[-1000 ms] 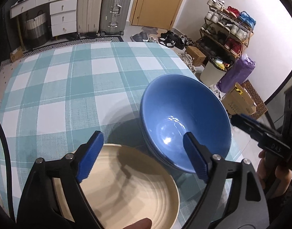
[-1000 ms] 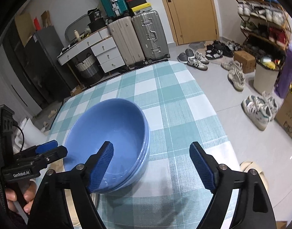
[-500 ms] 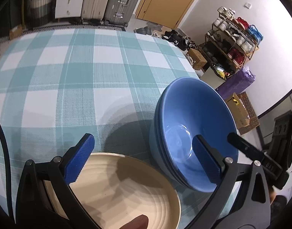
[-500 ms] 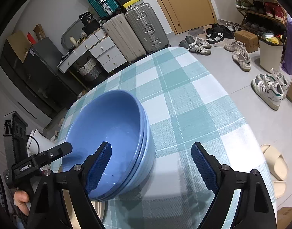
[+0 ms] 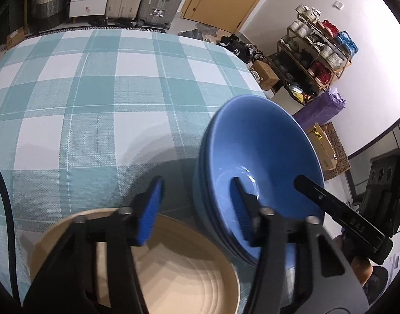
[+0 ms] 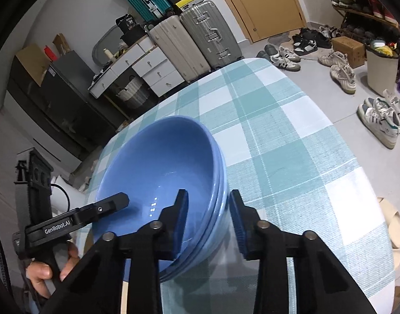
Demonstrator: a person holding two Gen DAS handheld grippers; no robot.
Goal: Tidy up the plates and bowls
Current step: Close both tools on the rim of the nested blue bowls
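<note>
A stack of blue bowls (image 5: 262, 157) (image 6: 160, 172) stands on the checked tablecloth (image 5: 95, 91). My left gripper (image 5: 197, 183) straddles its near-left rim, one finger inside and one outside. Its jaws are closing, and a strip of cloth still shows between the outer pad and the bowl wall. My right gripper (image 6: 208, 193) straddles the opposite rim. Its jaws are closing too, with both pads against the wall. A ridged beige plate (image 5: 179, 269) lies beside the bowls under the left gripper.
The table's right edge (image 6: 357, 183) drops to a floor strewn with shoes (image 6: 383, 123). Suitcases (image 6: 200, 36) and white drawers (image 6: 147, 70) stand beyond the far edge. A shoe rack (image 5: 320, 52) and boxes line the wall. A hand (image 6: 43, 274) holds the left gripper.
Both grippers sank toward the blue bowls. Their jaws went from wide apart to narrow, each now astride a rim on opposite sides.
</note>
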